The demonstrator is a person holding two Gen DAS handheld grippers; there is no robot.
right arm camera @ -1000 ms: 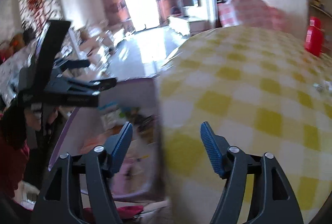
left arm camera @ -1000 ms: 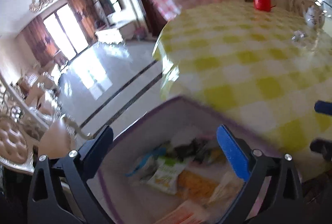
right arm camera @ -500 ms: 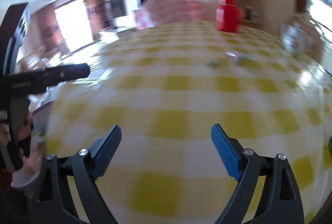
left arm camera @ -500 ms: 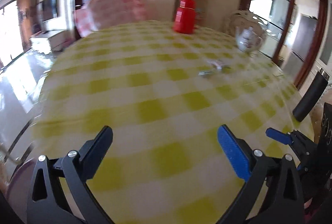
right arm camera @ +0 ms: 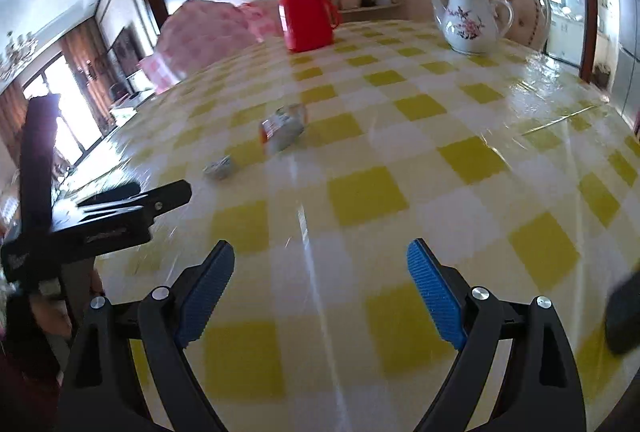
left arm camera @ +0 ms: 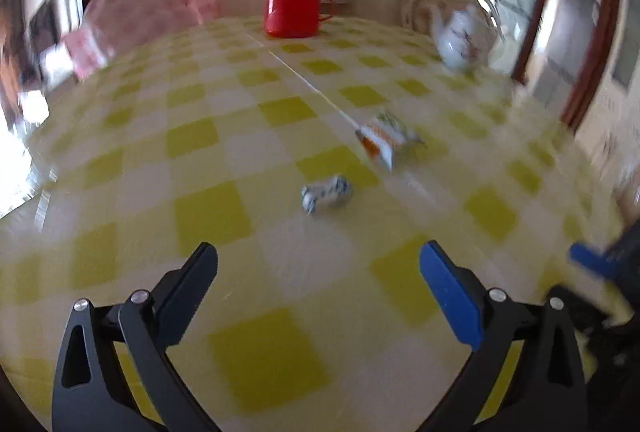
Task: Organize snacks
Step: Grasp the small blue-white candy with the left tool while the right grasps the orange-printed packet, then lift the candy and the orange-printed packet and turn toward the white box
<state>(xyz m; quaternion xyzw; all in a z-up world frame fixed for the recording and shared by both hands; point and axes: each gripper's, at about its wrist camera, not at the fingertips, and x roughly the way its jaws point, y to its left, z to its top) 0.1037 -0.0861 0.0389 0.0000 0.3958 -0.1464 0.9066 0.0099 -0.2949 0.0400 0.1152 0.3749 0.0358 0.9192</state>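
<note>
The table [right arm camera: 460,160] wears a yellow-and-white checked cover [left arm camera: 208,200], smooth and glossy like plastic film, with window glare at its right edge. Two small snack packets, a blue-and-white one [left arm camera: 326,194] and an orange-and-white one [left arm camera: 386,138], look like shiny, crinkled wrapper foil. Near the far edge, the red flask [right arm camera: 306,12] seems hard, slightly glossy plastic, and the flowered teapot [right arm camera: 472,22] glazed white ceramic. The right tongs [right arm camera: 320,288] are matt black plastic with ribbed blue pads [right arm camera: 434,296] and bright metal rivets; the left tongs [left arm camera: 320,284] look alike.
</note>
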